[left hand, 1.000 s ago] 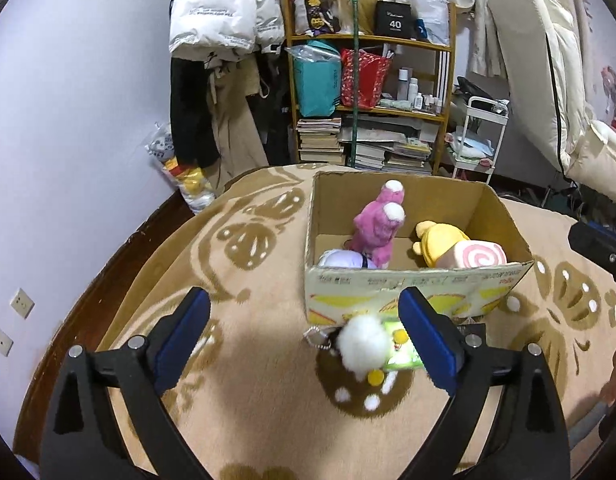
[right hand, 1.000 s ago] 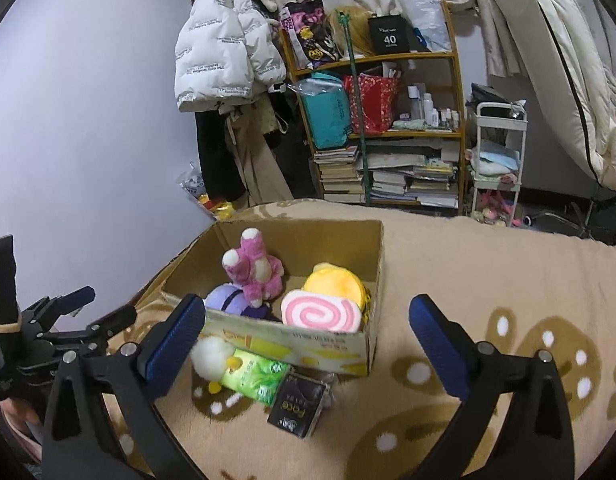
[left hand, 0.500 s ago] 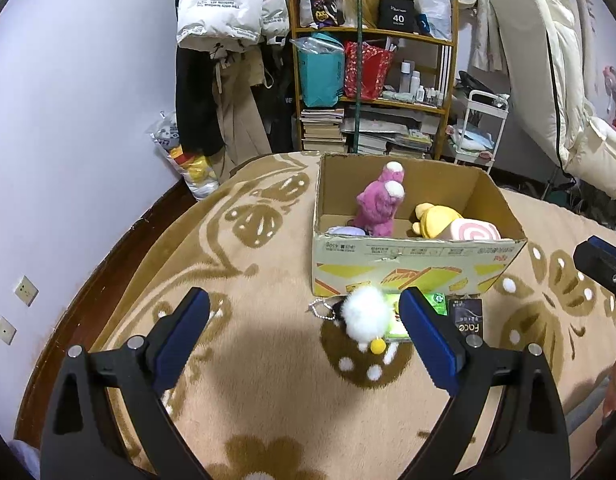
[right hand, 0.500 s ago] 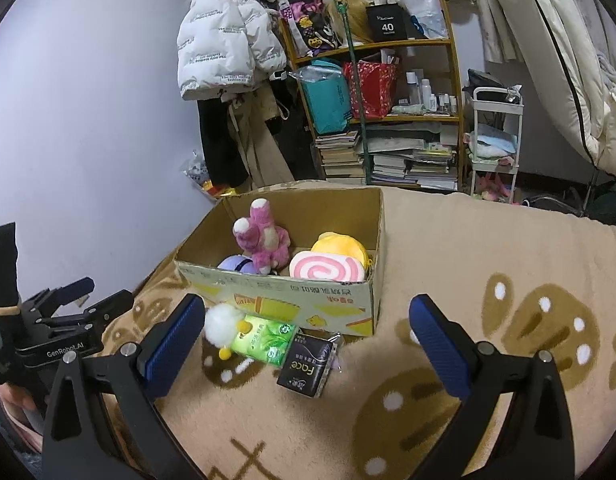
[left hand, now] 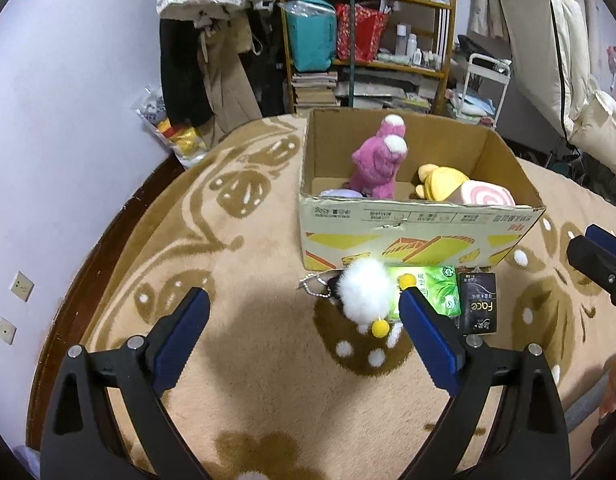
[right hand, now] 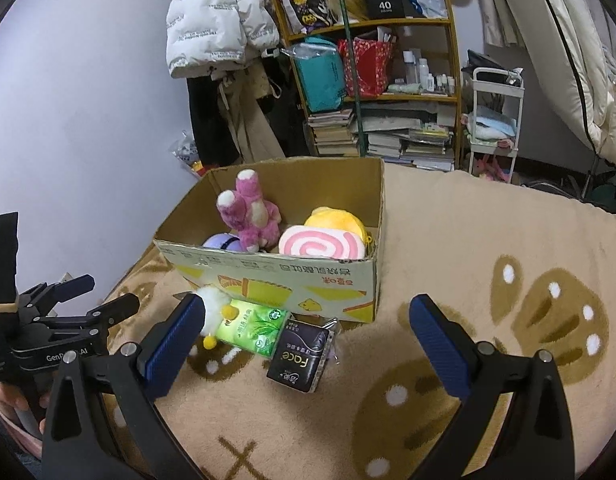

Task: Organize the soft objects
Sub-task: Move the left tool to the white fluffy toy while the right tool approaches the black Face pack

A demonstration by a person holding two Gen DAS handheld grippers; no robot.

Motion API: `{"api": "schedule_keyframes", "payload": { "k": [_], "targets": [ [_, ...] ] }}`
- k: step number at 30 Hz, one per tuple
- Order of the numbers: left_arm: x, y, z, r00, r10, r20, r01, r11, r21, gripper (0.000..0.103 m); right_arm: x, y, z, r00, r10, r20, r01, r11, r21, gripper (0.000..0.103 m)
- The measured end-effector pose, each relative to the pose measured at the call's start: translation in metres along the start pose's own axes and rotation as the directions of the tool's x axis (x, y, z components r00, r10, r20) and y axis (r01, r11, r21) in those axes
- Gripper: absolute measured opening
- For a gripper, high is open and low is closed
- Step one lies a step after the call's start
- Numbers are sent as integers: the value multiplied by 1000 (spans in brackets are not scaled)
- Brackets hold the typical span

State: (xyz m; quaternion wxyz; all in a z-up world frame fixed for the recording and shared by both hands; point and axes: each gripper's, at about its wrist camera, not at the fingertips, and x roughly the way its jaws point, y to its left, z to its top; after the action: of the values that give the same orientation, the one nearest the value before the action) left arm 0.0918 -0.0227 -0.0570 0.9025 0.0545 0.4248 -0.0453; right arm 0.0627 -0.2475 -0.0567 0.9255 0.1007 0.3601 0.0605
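Observation:
A cardboard box (left hand: pixel 420 232) (right hand: pixel 276 276) stands on the rug and holds a pink plush (left hand: pixel 378 168) (right hand: pixel 248 216), a yellow plush (left hand: pixel 440 182), a pink swirl roll plush (right hand: pixel 322 242) and a purple toy (right hand: pixel 222 242). On the rug in front of it lie a white pom-pom charm (left hand: pixel 366 294) (right hand: pixel 214 300), a green tissue pack (left hand: pixel 432 290) (right hand: pixel 252 326) and a black tissue pack (left hand: pixel 478 302) (right hand: pixel 302 354). My left gripper (left hand: pixel 302 308) is open just short of the pom-pom. Above the packs, my right gripper (right hand: pixel 308 312) hangs open and empty.
The patterned beige rug (left hand: pixel 248 360) ends at a dark wooden edge (left hand: pixel 120 236) on the left. Behind the box stand a crowded shelf (right hand: pixel 372 80), hanging coats (right hand: pixel 216 32) and a white cart (right hand: pixel 494 120). A hand (right hand: pixel 12 400) holds the left gripper's handle.
Both grippers have sunk a little and tipped downward, so the box and the things before it sit higher in both views. The jaws stay as wide as before.

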Motion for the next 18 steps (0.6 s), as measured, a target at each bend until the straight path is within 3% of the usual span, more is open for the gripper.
{"api": "schedule_keyframes", "payload": {
  "k": [18],
  "targets": [
    [74,-14,4,988,-65,-139,67,998,11,95,60,-4,-10,992,-34,-120,36,999,19,103]
  ]
}}
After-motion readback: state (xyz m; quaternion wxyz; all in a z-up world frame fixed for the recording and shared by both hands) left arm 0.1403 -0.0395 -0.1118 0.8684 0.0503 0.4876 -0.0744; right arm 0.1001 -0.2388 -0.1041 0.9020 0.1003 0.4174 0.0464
